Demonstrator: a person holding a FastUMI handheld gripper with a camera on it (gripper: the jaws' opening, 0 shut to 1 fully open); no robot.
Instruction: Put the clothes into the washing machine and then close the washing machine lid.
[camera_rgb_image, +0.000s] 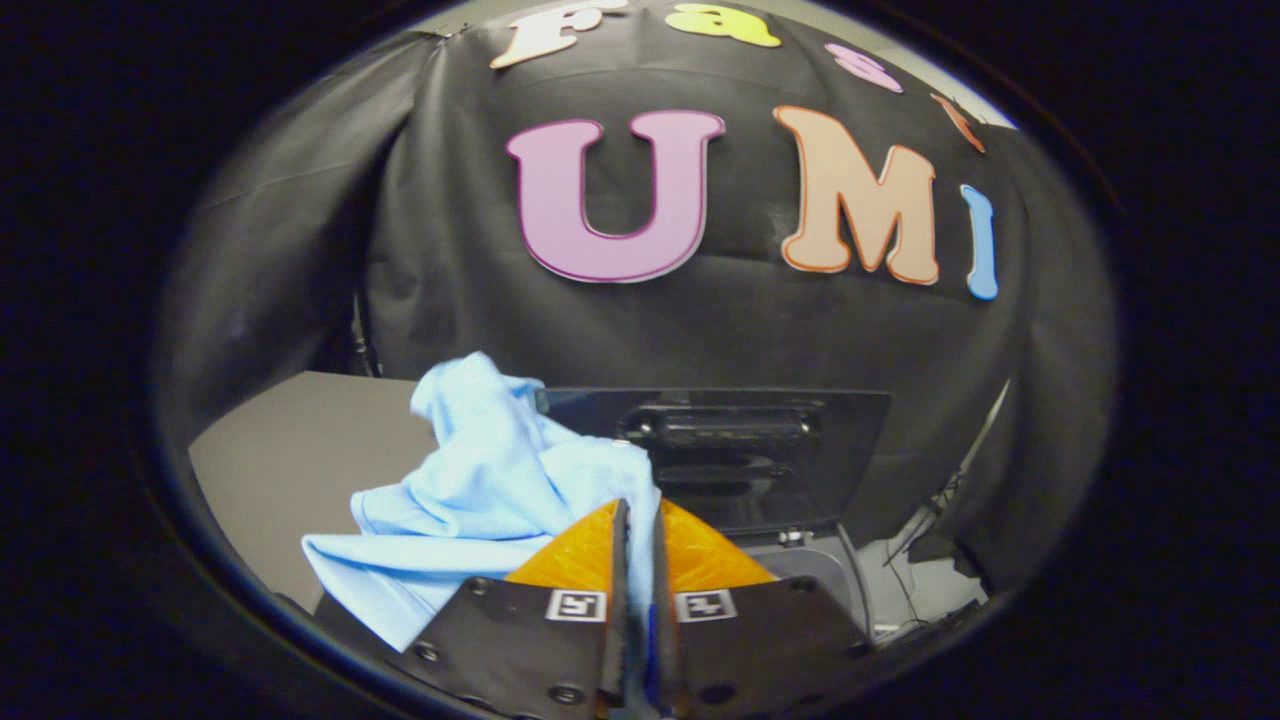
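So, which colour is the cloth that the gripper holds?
Light blue, plain; the cloth shows best in the gripper view, pinched in the gripper.

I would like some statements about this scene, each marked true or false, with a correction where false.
1. The claw is shut on the light blue cloth. True.
2. The washing machine lid stands open beyond the claw. True.
3. The cloth is dark red. False: it is light blue.
4. The claw's fingers are spread wide apart with nothing between them. False: they are nearly together, pinching cloth.
5. A grey tabletop lies beside the machine. True.
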